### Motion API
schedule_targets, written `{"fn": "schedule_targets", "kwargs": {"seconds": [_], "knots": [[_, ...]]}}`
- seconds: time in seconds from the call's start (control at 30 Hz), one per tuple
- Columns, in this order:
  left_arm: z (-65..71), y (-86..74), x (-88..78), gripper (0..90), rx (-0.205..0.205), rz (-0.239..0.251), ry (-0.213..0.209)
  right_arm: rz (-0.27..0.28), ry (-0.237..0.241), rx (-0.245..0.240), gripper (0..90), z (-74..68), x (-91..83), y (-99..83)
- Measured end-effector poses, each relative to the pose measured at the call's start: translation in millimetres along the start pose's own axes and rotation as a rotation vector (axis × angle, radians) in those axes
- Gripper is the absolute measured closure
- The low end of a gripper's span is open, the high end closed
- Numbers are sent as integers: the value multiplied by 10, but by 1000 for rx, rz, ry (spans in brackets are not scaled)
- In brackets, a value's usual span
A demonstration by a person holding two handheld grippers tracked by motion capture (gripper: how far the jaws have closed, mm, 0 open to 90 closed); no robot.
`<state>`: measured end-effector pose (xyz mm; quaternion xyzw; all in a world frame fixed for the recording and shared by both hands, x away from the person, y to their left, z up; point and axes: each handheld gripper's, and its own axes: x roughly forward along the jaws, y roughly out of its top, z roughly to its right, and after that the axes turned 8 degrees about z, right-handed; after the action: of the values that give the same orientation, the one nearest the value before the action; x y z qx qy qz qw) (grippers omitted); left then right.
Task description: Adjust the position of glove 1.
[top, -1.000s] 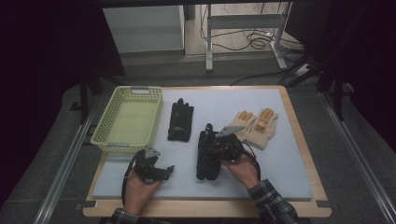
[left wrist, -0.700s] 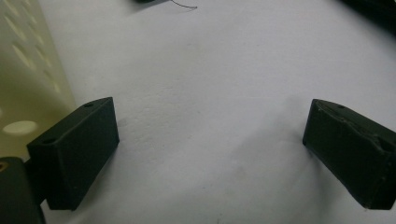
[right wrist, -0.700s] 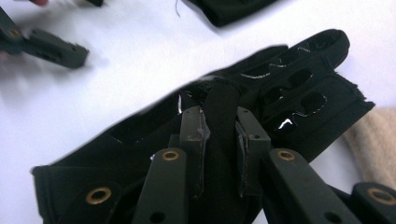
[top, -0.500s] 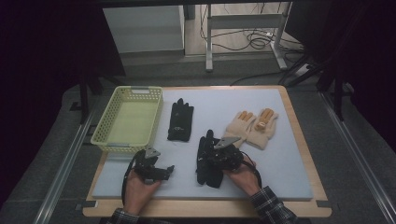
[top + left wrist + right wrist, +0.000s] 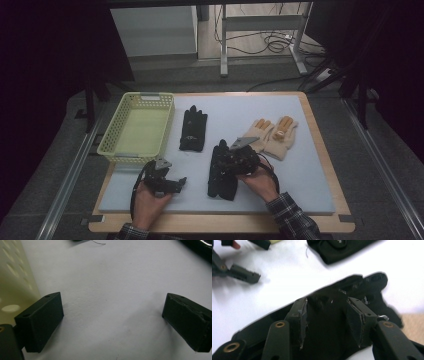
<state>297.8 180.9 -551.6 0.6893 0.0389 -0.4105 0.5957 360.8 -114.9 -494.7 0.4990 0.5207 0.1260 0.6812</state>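
- Right gripper (image 5: 327, 322): jaws part-way apart and just been opening. The near black fabric glove (image 5: 324, 340) lies between them and under them. The pads stand clear of a raised fold of the cloth, so nothing is pinched.
- High view: right gripper (image 5: 227, 160) sits over the wrist-to-palm part of that black glove (image 5: 222, 182), held by the person's right hand (image 5: 260, 180) in a plaid sleeve.
- The glove lies flat on the pale grey tabletop (image 5: 305, 170), near the front edge, roughly in the middle.
- Left gripper (image 5: 112, 320): jaws wide apart, nothing between them, just bare tabletop (image 5: 112, 285) below. In the high view, the left gripper (image 5: 172, 184) rests low at front left, well apart from the glove, in the person's left hand (image 5: 147, 200).
- Second black fabric glove (image 5: 193, 129): farther back, fingers pointing away, just right of the basket.
- Pair of tan knitted gloves with orange patches (image 5: 272, 135): right of centre, lying side by side, just behind the right gripper.
- Pale yellow perforated plastic basket (image 5: 112, 145): back left on the tabletop. Its wall (image 5: 15, 282) is at the left edge of the left gripper view.
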Motion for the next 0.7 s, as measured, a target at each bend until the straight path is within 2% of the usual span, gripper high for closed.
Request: {"fn": "schedule_targets", "kwargs": {"seconds": [0.1, 0.2, 0.3, 0.5, 0.7], "knots": [[2, 0, 1, 35, -2, 2, 0, 17, 12, 3, 485, 13, 14, 86], [4, -1, 1, 35, -5, 2, 0, 18, 2, -5, 478, 44, 58, 174], [2, -1, 1, 35, -3, 0, -1, 18, -1, 6, 477, 103, 131, 243], [1, -1, 0, 35, -2, -1, -1, 9, -16, -6, 473, 202, 375, 424], [0, -1, 1, 35, -2, 0, -2, -5, -10, -29, 477, 256, 633, 613]]}}
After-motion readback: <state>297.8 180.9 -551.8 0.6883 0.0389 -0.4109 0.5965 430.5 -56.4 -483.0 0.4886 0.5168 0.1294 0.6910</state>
